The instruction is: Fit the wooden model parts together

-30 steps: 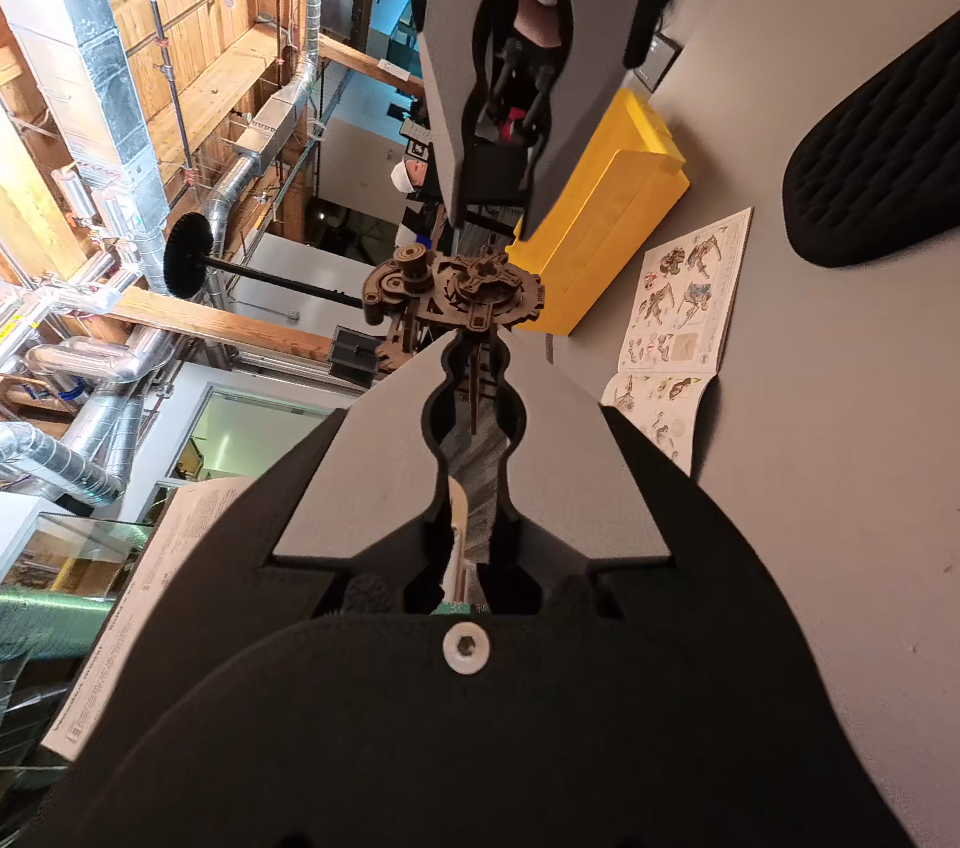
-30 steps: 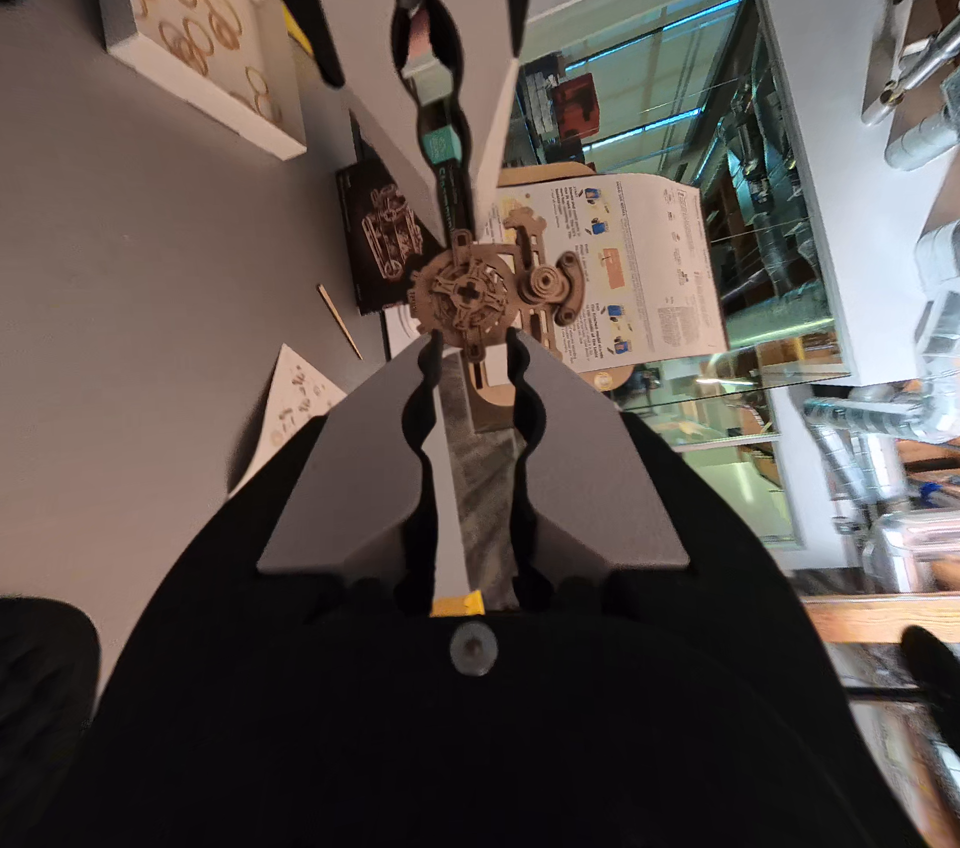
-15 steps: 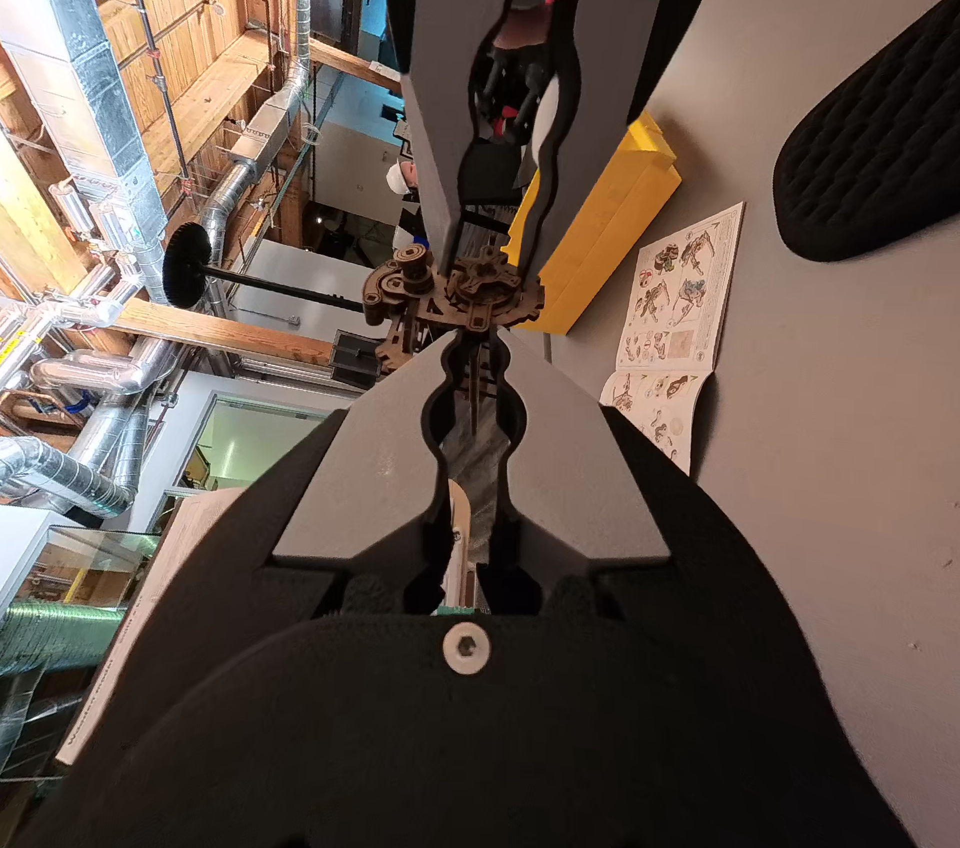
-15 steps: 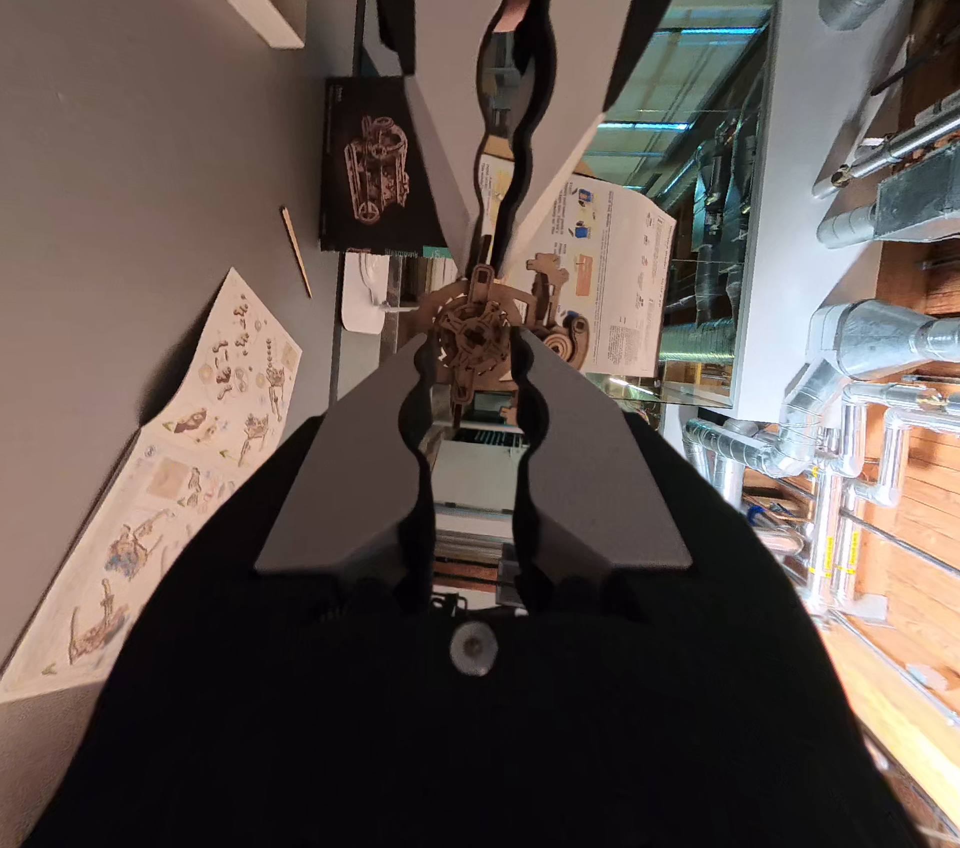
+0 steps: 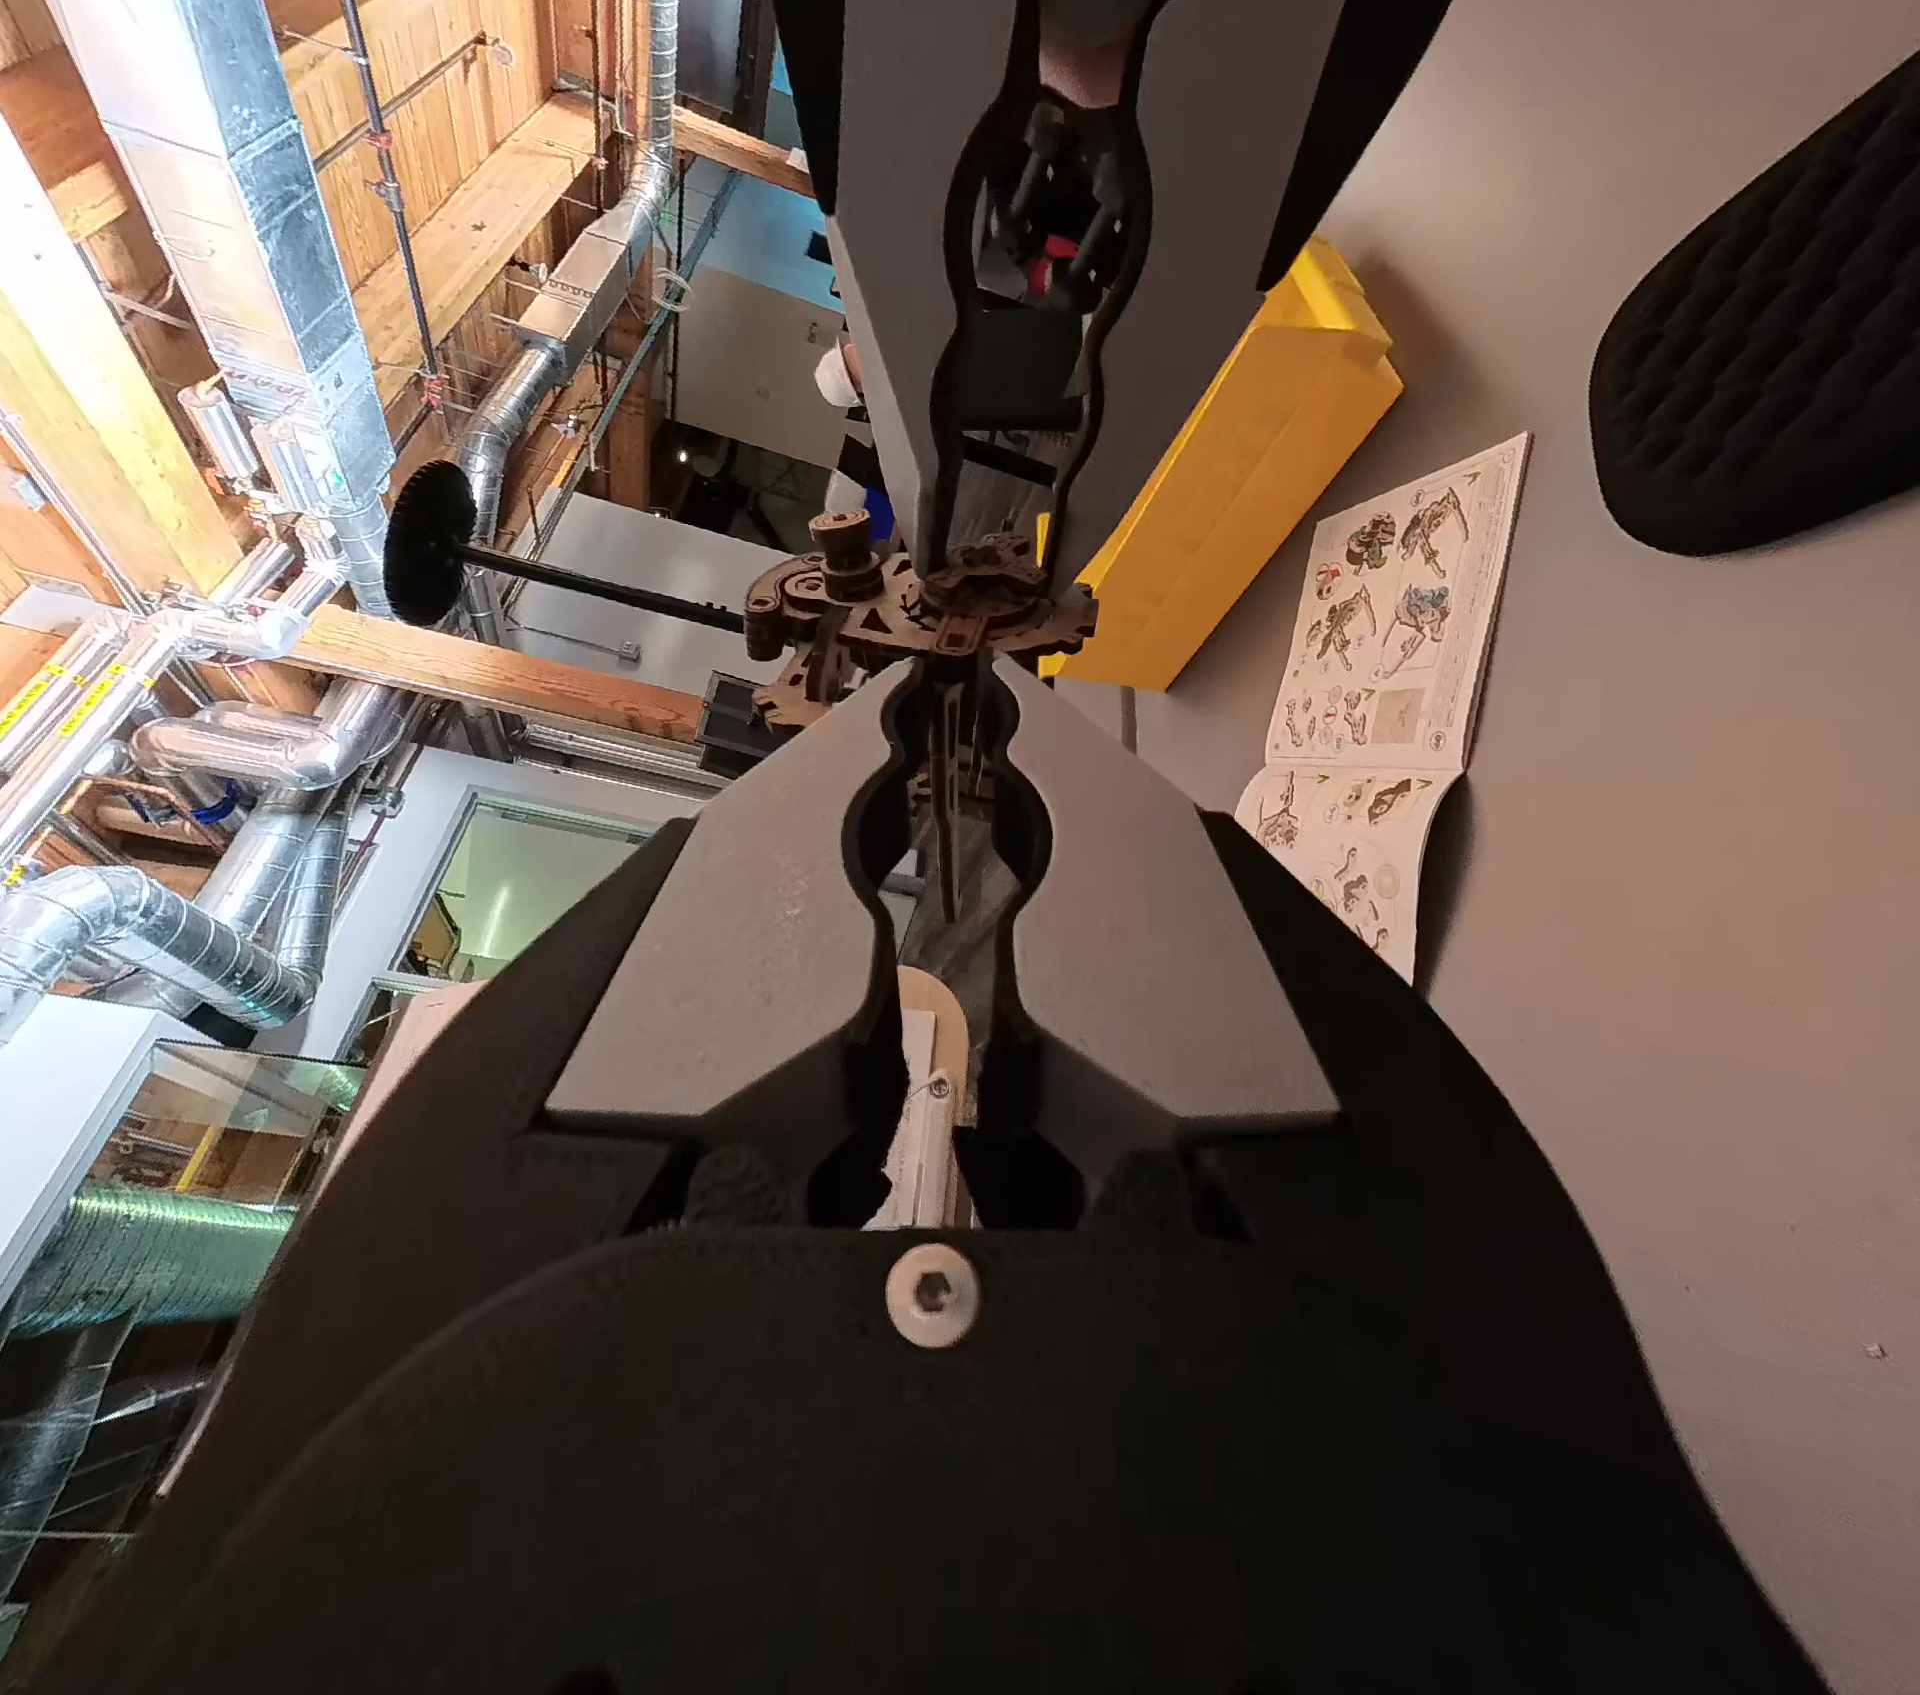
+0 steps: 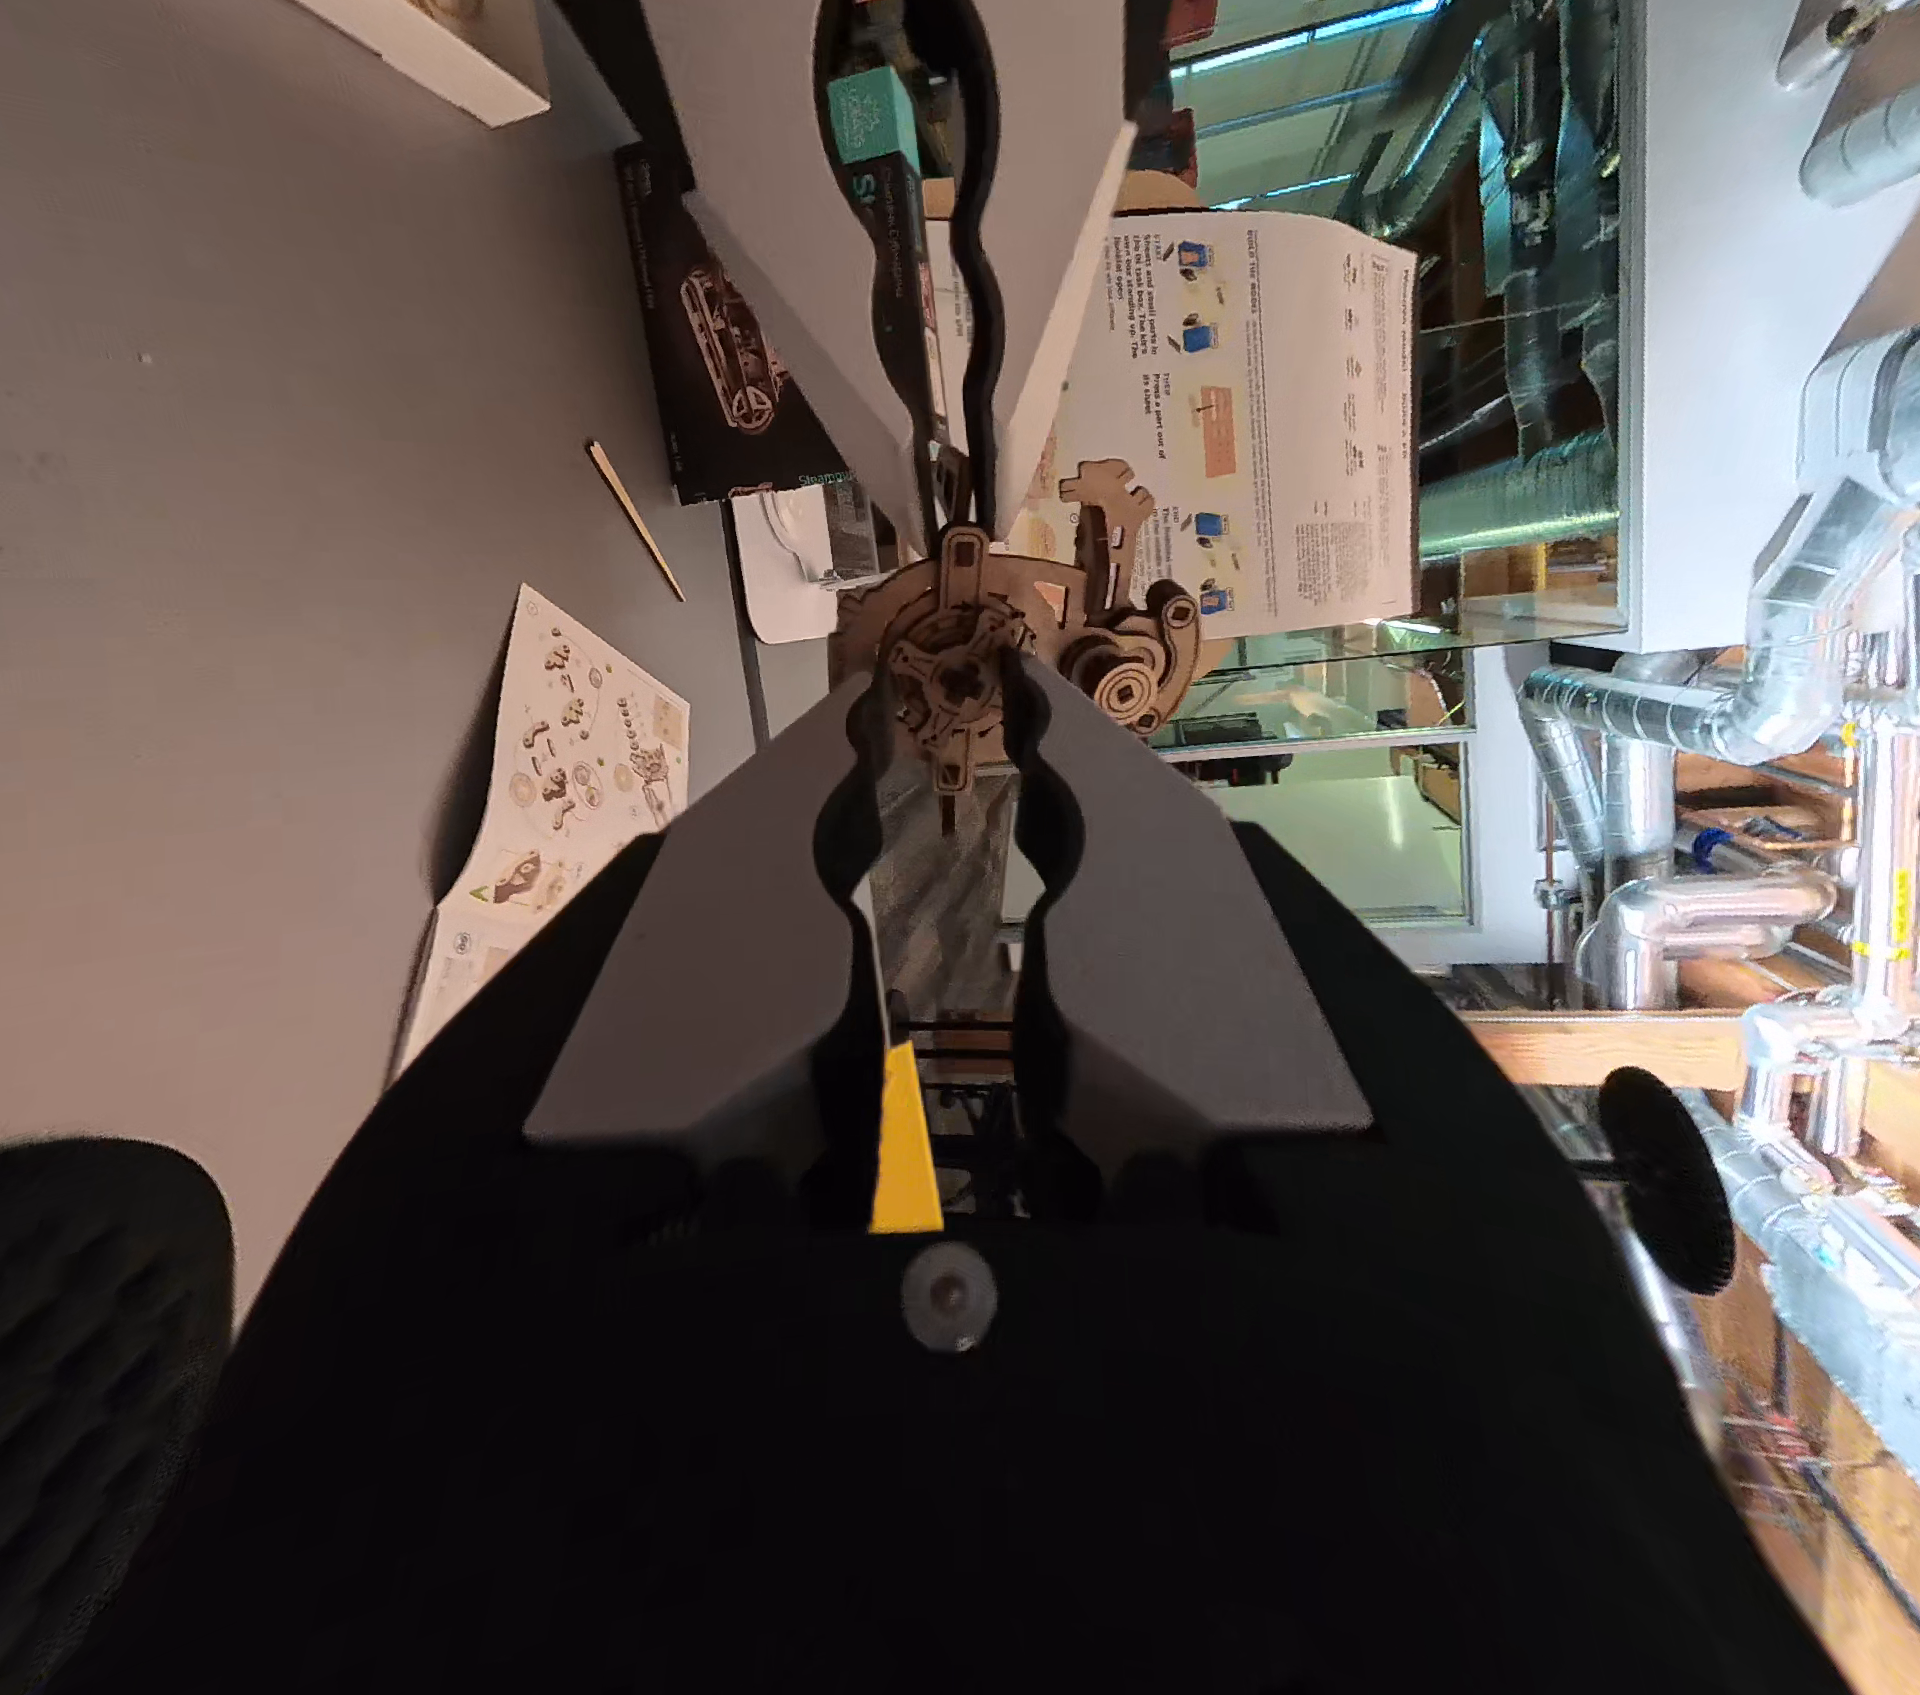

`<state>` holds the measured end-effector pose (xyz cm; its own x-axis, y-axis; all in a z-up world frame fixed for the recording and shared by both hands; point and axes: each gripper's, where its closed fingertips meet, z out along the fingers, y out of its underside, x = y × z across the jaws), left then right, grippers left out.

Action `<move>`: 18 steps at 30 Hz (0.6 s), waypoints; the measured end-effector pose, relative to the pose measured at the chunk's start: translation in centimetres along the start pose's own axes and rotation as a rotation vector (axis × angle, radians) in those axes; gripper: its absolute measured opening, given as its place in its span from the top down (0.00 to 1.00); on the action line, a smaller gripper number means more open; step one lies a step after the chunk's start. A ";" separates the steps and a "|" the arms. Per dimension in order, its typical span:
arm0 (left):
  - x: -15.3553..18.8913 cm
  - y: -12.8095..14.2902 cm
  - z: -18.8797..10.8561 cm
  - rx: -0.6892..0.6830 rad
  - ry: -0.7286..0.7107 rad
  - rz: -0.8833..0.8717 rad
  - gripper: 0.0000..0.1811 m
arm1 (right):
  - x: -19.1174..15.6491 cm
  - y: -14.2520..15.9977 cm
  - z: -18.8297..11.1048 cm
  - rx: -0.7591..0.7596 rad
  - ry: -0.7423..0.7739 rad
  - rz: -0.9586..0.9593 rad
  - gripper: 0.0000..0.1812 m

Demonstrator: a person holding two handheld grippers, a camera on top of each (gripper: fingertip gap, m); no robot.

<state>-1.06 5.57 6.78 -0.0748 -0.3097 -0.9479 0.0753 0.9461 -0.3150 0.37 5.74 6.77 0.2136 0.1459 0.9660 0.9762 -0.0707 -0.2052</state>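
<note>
Grey tabletop [image 5: 1662, 1022], booklet [image 5: 1392, 669] lying open. Wooden model [image 5: 914, 617] held in the air, left gripper [image 5: 951, 674] and right gripper [image 6: 945, 669] each pinching it from opposite sides. Step: pressing parts home; next, steady squeeze.

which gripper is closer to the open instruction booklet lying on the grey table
Left, marginally. The left gripper and right gripper clamp the same wooden model from opposite sides, held up off the table, booklet beside them.
</note>
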 end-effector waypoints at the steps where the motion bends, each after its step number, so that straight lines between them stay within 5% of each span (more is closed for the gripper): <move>1: 0.0 -0.1 0.0 0.002 -0.001 0.001 0.97 | 0.0 -0.1 -0.1 0.003 -0.001 0.016 0.90; 18: -0.1 -0.2 0.0 0.001 -0.004 -0.018 0.97 | 0.1 0.1 -0.1 0.027 -0.047 0.325 0.90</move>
<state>-1.04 5.43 6.96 -0.0718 -0.3274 -0.9421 0.0748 0.9402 -0.3324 0.46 5.68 6.90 0.5154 0.1656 0.8408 0.8570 -0.0950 -0.5065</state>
